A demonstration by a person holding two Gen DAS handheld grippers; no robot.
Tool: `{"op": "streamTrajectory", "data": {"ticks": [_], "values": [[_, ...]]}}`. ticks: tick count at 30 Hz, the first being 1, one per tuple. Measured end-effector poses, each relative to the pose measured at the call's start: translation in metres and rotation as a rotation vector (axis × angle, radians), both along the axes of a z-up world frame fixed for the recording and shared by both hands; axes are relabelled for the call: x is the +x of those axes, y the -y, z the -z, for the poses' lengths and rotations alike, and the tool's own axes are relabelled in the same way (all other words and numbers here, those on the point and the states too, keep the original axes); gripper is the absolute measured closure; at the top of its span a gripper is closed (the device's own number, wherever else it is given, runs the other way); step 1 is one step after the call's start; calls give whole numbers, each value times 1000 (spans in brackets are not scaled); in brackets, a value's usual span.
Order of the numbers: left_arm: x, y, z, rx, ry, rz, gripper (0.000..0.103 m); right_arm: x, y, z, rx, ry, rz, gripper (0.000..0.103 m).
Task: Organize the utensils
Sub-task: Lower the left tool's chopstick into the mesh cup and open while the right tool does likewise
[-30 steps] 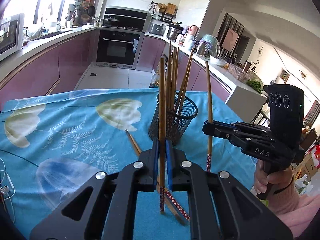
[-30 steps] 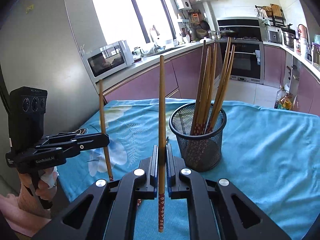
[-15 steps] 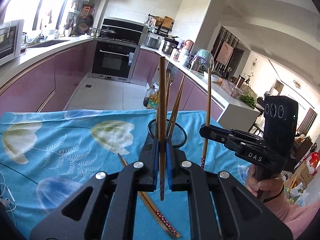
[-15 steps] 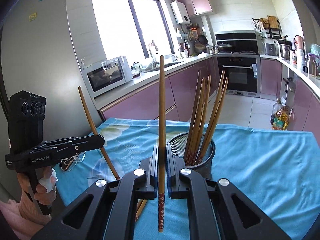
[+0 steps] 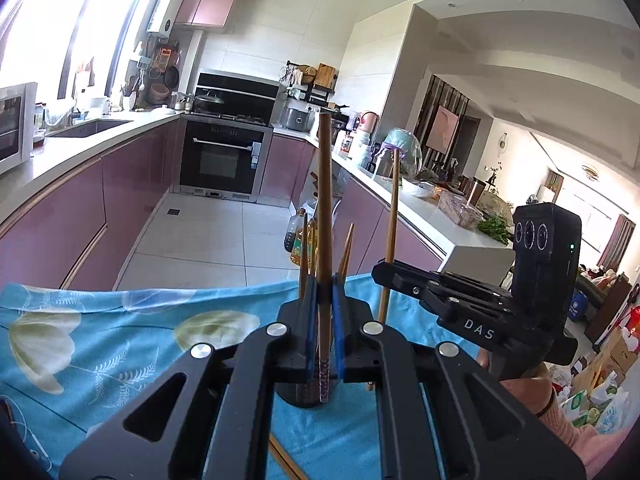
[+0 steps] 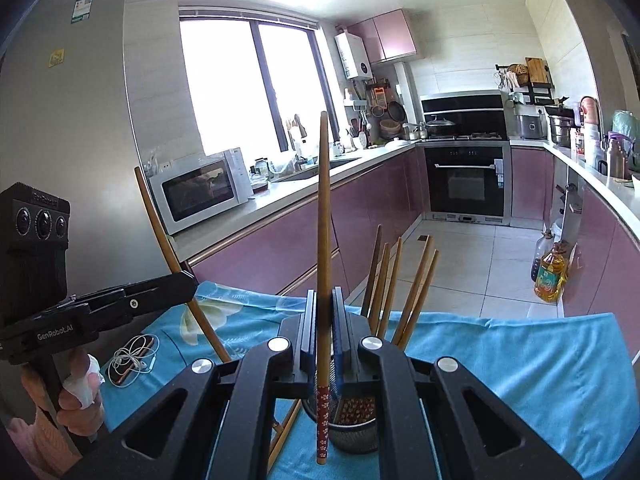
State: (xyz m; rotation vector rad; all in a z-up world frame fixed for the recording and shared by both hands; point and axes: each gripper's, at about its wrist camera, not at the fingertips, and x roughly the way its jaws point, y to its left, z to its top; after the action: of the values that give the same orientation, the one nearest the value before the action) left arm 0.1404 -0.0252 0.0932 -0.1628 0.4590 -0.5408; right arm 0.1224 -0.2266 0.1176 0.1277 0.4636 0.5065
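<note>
My left gripper [image 5: 324,308] is shut on an upright wooden chopstick [image 5: 325,216] with a patterned lower end. My right gripper [image 6: 323,320] is shut on a like chopstick [image 6: 324,220]. Both are held above a black mesh cup [image 6: 352,428] that holds several chopsticks [image 6: 416,292]. The cup [image 5: 300,394] is mostly hidden behind my left gripper's fingers. In the left wrist view the right gripper [image 5: 380,276] holds its chopstick [image 5: 391,216] just right of the cup. In the right wrist view the left gripper [image 6: 188,280] holds its chopstick [image 6: 160,232] tilted, left of the cup.
The table has a blue floral cloth [image 5: 100,340]. Loose chopsticks [image 6: 286,428] lie on it near the cup. A phone with white earphones [image 6: 132,360] lies at the table's left. Kitchen counters [image 6: 248,208] and an oven [image 6: 466,184] stand beyond.
Both grippers have risen and moved in over the mesh cup, each keeping its chopstick. The cup now sits lower in both views, partly behind the fingers.
</note>
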Motion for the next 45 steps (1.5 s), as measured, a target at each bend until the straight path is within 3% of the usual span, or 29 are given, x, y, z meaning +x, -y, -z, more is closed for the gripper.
{"op": "streamTrajectory", "data": {"ticks": [11,22,31,37,40,42,45], "values": [[26,27,-7,54,44,-21,95,27,0,3,21,8,43,97],[51,48,20,160,-11,-32,95,44,-5,27,0,-37,73,97],[59,55,48,237,-78,-2,95,48,-13,53,-64,-152,40,97],[74,59,66,275,-132,2,95,55,-12,67,-89,-207,72,93],[80,61,71,280,-145,-2,94,52,-11,64,-81,-192,88,84],[83,58,74,272,-148,-10,88,47,-11,60,-84,-174,96,78],[83,55,76,253,-151,-15,86,41,-9,56,-76,-163,93,76]]}}
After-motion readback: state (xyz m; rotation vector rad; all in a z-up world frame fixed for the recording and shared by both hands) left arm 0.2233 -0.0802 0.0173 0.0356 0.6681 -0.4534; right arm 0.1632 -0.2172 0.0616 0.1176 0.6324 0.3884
